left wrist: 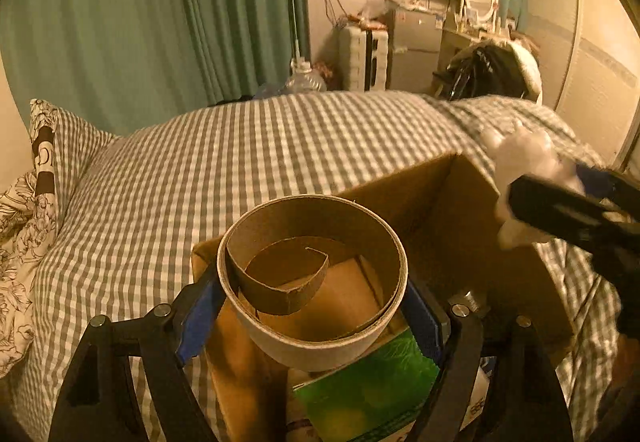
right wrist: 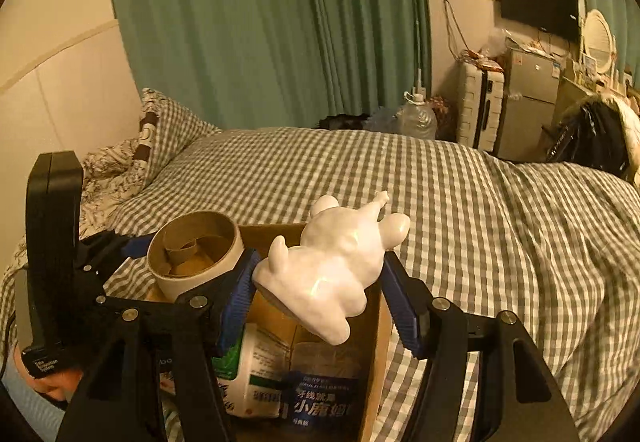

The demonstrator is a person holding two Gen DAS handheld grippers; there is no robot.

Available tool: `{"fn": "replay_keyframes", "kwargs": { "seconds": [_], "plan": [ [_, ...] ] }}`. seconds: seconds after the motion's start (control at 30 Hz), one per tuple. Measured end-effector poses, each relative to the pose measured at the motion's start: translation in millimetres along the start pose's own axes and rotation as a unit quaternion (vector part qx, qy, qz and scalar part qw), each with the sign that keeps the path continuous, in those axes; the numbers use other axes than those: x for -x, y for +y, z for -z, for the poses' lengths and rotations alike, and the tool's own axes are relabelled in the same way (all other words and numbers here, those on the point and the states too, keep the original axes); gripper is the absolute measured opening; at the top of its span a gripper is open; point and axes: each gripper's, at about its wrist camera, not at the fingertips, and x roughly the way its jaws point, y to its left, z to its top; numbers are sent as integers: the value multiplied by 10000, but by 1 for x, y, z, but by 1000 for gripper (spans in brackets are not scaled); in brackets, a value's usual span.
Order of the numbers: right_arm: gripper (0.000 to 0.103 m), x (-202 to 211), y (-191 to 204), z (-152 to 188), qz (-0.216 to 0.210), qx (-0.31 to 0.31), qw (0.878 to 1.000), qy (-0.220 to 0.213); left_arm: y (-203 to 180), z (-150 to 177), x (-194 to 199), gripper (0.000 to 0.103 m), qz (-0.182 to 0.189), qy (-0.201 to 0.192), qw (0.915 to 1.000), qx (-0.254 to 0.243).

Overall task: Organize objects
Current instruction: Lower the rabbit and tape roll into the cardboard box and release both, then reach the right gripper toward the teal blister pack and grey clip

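Observation:
My left gripper (left wrist: 312, 306) is shut on a wide cardboard tape roll (left wrist: 312, 346) with a curled strip inside, held above an open cardboard box (left wrist: 460, 210) on the bed. The roll also shows in the right wrist view (right wrist: 196, 254). My right gripper (right wrist: 320, 286) is shut on a glossy white animal figurine (right wrist: 332, 266), held over the same box (right wrist: 372, 342). The figurine (left wrist: 516, 158) and the right gripper show at the right of the left wrist view. In the box lie a green packet (left wrist: 368, 390), a white bottle (right wrist: 252, 374) and a blue packet (right wrist: 320, 398).
The box stands on a grey-checked bedcover (left wrist: 240, 162) with pillows (left wrist: 44, 162) at the left. Green curtains (right wrist: 260, 22), a suitcase (right wrist: 480, 110), a small fridge (right wrist: 528, 98) and a wall TV (right wrist: 538, 4) stand beyond the bed.

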Motion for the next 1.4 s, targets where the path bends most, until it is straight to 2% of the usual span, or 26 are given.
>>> {"fn": "replay_keyframes", "kwargs": {
  "seconds": [0.03, 0.07, 0.2, 0.27, 0.4, 0.57, 0.7, 0.83, 0.93, 1.07, 1.23, 1.4],
  "plan": [
    [77, 1, -1, 1, 20, -16, 10000, -23, -1, 2, 3, 89, -30, -35, 10000, -42],
    [84, 3, -3, 1, 51, -23, 9999, -109, -1, 3, 8, 94, -64, -99, 9999, -54],
    [85, 38, 7, 0, 302, 159, 9982, -494, 2, 7, 39, 98, 39, -344, 9994, -65],
    [90, 62, 19, 0, 491, 294, 9959, -701, 7, 8, 60, 99, 74, -426, 9991, -36],
    [92, 107, 41, 3, 533, 371, 9942, -859, 20, 12, 111, 102, 38, -663, 9977, -110],
    [94, 153, 82, 21, 381, 675, 9930, -890, 49, 48, 174, 103, -353, -760, 9964, -123],
    [97, 170, 117, 56, 187, 853, 9935, -737, 73, 92, 199, 103, -507, -709, 9962, 38],
    [97, 158, 139, 92, -33, 812, 9958, -424, 86, 147, 200, 103, -840, -384, 9956, 187],
    [97, 132, 153, 123, -321, 735, 9967, -92, 87, 178, 195, 103, -972, -202, 9949, 159],
    [97, 91, 177, 165, -412, 1044, 9931, 347, 88, 211, 183, 103, -1176, 58, 9930, 110],
    [97, 38, 203, 198, -749, 1402, 9833, 882, 103, 222, 164, 103, -1504, 301, 9880, 197],
    [97, -4, 220, 209, -965, 1533, 9760, 1212, 115, 219, 155, 103, -1537, 381, 9866, 393]
  ]
}}
